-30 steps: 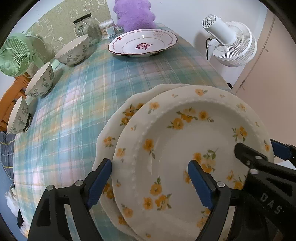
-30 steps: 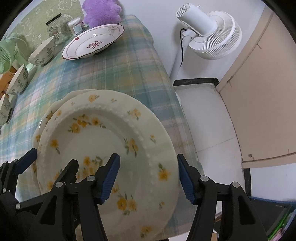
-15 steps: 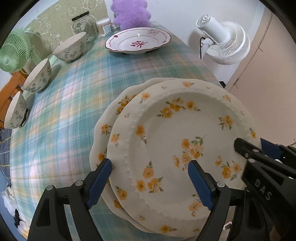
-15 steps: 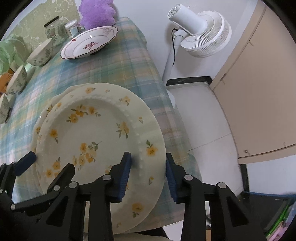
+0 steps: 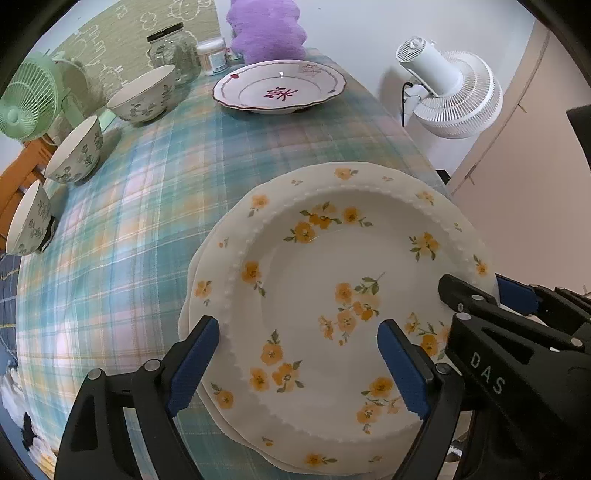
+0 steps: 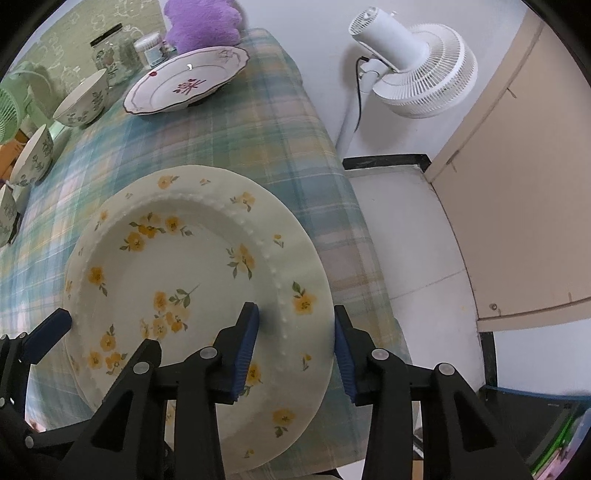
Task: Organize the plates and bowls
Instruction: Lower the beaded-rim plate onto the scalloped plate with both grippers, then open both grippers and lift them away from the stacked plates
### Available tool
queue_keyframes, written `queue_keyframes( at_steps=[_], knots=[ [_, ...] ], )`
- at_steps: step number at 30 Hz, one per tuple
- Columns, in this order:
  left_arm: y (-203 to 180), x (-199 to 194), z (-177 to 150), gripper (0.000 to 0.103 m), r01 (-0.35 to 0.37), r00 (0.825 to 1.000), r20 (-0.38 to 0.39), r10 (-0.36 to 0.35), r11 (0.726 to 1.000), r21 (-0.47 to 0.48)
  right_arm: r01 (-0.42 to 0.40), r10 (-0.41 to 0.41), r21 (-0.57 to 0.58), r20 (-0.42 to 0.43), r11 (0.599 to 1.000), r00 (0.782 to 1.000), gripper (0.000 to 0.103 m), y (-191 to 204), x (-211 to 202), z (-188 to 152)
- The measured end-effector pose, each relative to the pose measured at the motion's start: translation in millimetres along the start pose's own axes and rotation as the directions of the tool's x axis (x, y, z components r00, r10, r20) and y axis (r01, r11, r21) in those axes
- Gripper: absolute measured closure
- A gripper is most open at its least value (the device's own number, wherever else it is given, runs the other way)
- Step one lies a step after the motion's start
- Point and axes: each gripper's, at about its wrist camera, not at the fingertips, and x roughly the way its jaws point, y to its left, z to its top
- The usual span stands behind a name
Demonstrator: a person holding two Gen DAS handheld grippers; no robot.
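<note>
Two cream plates with yellow flowers are stacked at the near right of the table. The top plate (image 5: 351, 295) (image 6: 184, 277) nearly covers the lower plate (image 5: 190, 295). My right gripper (image 6: 295, 339) straddles the top plate's right rim. Its jaws are opening, with the rim between them and a small gap at the outer pad. My left gripper (image 5: 295, 369) stands wide open over the stack's left rim, one finger outside, one above the plate. A red-patterned plate (image 5: 280, 86) lies at the far end. Three floral bowls (image 5: 142, 94) (image 5: 75, 151) (image 5: 27, 221) line the left side.
A glass jar (image 5: 173, 51), a small tub and a purple plush (image 5: 266, 29) stand at the table's far edge. A green fan (image 5: 26, 103) is at the left. A white fan (image 6: 417, 70) stands on the floor, right of the table's edge.
The top plate slid over the lower one, which now shows only as a thin edge. The right gripper's jaws narrowed around the rim, then eased apart a little. The left gripper stayed open.
</note>
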Motion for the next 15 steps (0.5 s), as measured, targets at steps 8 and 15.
queue_keyframes(
  at_steps=[8, 15],
  knots=[
    [1, -1, -2, 0.014, -0.005, 1.0, 0.002, 0.005, 1.0, -0.019, -0.02, 0.02, -0.021, -0.002, 1.0, 1.0, 0.057, 3, 3, 3],
    [15, -19, 1, 0.012, 0.025, 0.999, 0.028, -0.024, 0.998, -0.058, -0.064, 0.064, 0.0, 0.051, 0.998, 0.997, 0.031, 0, -16, 2]
  ],
)
